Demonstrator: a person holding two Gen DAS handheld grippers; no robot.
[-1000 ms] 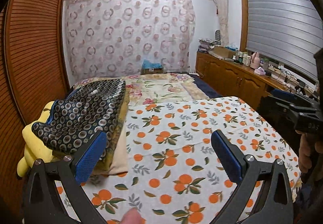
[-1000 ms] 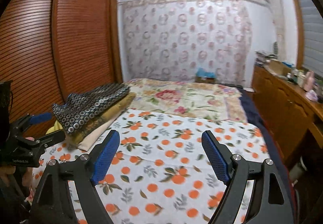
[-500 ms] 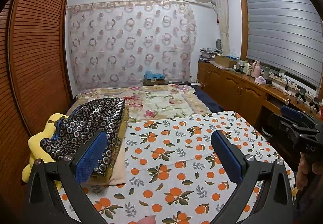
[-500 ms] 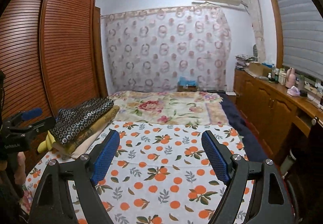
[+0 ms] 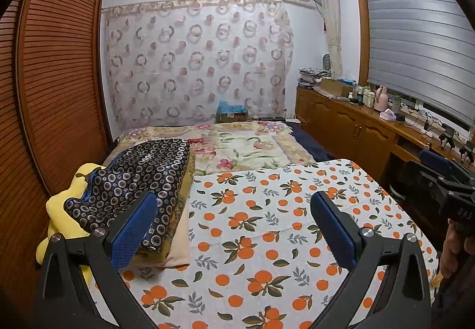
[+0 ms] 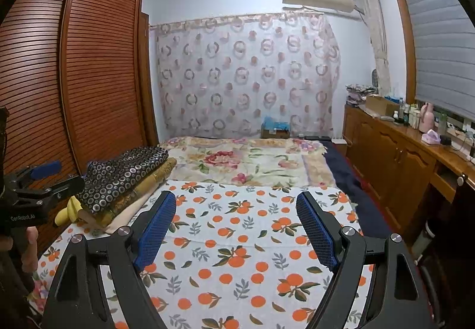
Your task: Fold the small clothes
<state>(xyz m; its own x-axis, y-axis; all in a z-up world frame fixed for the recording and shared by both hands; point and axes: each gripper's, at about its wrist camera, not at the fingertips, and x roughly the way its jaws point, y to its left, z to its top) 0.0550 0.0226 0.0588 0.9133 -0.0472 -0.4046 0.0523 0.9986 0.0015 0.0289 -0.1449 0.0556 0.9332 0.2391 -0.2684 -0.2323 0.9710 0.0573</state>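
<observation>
A stack of folded clothes lies at the left edge of the bed, topped by a dark circle-patterned garment (image 5: 139, 177), over mustard and cream pieces, with a yellow item (image 5: 63, 204) beside it. The stack also shows in the right wrist view (image 6: 124, 174). My left gripper (image 5: 233, 223) is open and empty, held above the orange-print sheet (image 5: 267, 225), just right of the stack. My right gripper (image 6: 236, 223) is open and empty above the same sheet (image 6: 237, 240). Each gripper shows at the edge of the other's view.
A wooden slatted wardrobe (image 5: 56, 85) stands close along the bed's left side. A floral quilt (image 5: 246, 145) covers the far half of the bed. A wooden cabinet (image 5: 356, 127) with bottles runs along the right wall under the blinds.
Both grippers have risen and tilted up, so the bed sits lower and more ceiling shows. Both stay open and empty. The stack has not moved.
</observation>
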